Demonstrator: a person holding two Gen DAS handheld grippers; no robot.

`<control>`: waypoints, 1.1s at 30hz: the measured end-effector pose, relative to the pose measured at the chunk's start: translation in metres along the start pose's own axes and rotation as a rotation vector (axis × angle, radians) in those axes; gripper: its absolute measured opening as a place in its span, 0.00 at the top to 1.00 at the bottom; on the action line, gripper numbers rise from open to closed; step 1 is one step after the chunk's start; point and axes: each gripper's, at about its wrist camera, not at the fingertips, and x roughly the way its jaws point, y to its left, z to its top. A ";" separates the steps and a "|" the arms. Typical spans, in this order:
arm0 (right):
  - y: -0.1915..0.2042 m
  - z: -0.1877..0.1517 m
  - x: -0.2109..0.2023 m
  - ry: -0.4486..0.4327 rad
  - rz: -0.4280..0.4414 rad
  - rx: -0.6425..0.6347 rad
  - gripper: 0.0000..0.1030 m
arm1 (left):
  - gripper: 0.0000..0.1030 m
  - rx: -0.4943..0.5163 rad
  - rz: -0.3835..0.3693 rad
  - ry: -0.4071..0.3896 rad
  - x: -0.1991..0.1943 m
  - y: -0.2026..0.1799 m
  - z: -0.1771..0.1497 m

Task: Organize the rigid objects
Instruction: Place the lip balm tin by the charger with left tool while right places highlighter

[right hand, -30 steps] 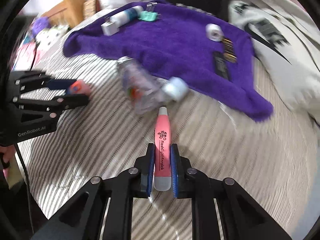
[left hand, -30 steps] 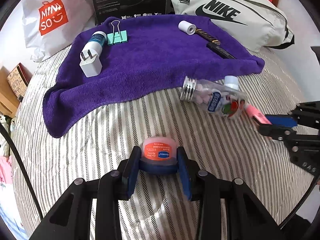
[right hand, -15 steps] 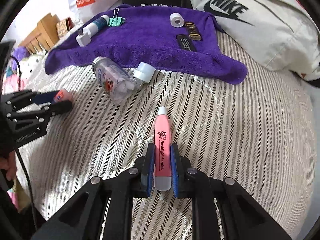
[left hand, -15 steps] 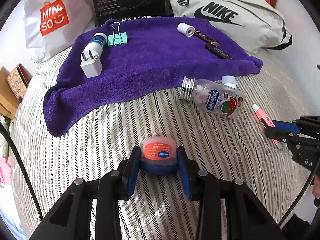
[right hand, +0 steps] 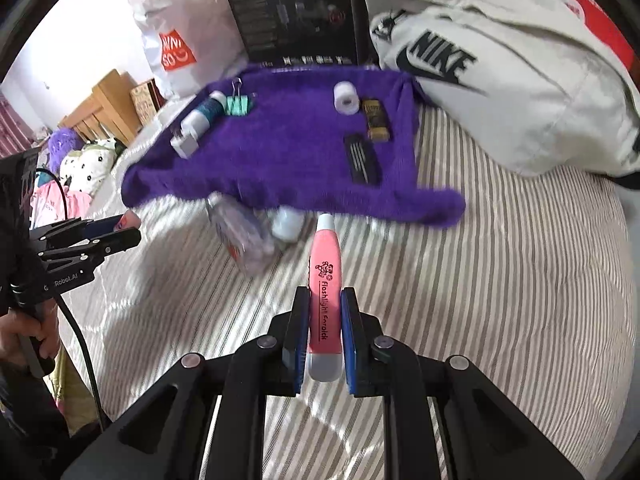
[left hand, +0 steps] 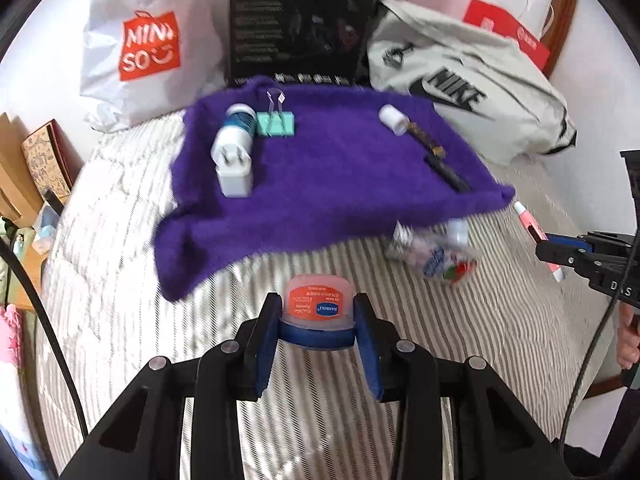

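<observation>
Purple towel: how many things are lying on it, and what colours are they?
White: 2, the plug and the little roll
Green: 1, the clip
Blue and white: 1, the tube
Black: 1, a flat bar
Gold and black: 1, a flat bar
Total: 6

both wrist views angled down, near, sharing purple towel (left hand: 320, 184)

I see a white Miniso bag (left hand: 136, 52) at back left, black box (left hand: 304, 20) upright beside it, grey Nike bag (left hand: 472, 96) at right. Striped bedding (left hand: 500, 340) underneath, wooden furniture (right hand: 104, 108) and plush toys (right hand: 88, 164) off to left.
</observation>
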 end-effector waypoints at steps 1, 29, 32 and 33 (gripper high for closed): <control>0.001 0.005 0.000 -0.005 -0.001 -0.003 0.85 | 0.66 -0.007 0.010 -0.012 -0.002 0.004 0.004; -0.003 0.098 0.057 0.000 -0.009 -0.035 0.85 | 0.66 -0.097 0.036 0.055 0.064 0.062 0.076; -0.005 0.102 0.063 0.006 -0.008 -0.029 0.85 | 0.66 -0.085 0.040 0.064 0.070 0.061 0.077; -0.006 0.103 0.065 0.009 -0.007 -0.028 0.85 | 0.66 -0.082 0.042 0.067 0.072 0.061 0.078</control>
